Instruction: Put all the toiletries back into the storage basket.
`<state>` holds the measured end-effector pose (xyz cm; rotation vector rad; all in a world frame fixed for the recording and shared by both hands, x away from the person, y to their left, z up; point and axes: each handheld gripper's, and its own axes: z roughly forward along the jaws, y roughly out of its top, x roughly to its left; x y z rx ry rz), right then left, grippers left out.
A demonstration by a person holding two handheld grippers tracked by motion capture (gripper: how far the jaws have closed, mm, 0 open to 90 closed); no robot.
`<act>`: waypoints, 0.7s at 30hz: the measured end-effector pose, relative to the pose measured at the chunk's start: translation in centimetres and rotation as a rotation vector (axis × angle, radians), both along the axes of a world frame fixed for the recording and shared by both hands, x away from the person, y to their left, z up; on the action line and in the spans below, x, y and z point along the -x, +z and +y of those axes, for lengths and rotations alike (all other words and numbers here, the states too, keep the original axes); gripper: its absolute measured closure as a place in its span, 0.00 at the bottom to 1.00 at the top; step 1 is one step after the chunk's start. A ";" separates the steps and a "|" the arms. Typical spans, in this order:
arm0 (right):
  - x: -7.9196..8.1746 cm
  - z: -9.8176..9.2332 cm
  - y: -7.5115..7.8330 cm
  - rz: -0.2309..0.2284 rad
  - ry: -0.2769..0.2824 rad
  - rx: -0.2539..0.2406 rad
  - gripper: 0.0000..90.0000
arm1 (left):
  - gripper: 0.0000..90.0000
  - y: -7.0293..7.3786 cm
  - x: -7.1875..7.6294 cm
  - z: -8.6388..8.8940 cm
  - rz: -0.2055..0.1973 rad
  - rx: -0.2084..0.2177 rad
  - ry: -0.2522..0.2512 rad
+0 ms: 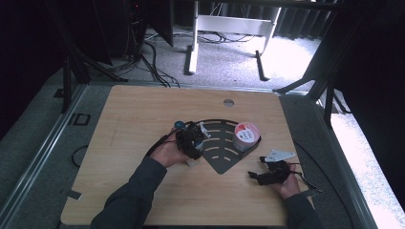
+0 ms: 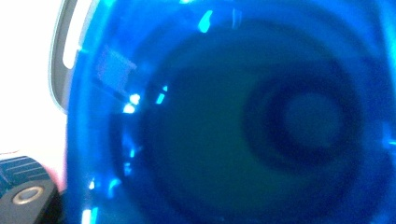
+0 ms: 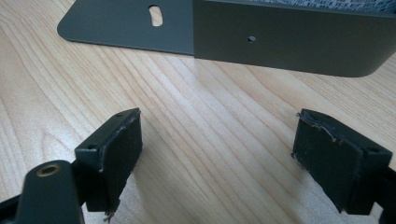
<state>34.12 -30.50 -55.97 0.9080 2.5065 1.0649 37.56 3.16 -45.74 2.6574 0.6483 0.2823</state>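
A blue translucent object (image 2: 224, 121) sits right against the left gripper (image 1: 193, 136), apparently clasped between its half-closed jaws, above the dark fan-shaped tray (image 1: 222, 160). The right gripper (image 3: 217, 158) rests released, jaws wide over bare table (image 3: 210, 116), near the tray's wall.

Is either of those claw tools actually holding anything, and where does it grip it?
The left gripper seems to hold a blue see-through thing; the gripping spot cannot be told. The right gripper holds nothing; its jaws stand open over the table.
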 end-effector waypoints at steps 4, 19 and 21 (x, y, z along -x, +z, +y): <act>0.0 0.0 0.0 0.000 0.000 0.000 0.17 | 0.55 0.0 -0.1 0.1 0.006 0.003 0.005; 0.0 0.0 0.0 0.000 0.000 0.000 0.17 | 0.57 0.0 -0.1 0.2 0.028 0.003 0.011; 0.0 0.0 0.0 0.000 0.000 0.000 0.17 | 0.58 0.0 -0.1 0.1 0.029 0.005 0.011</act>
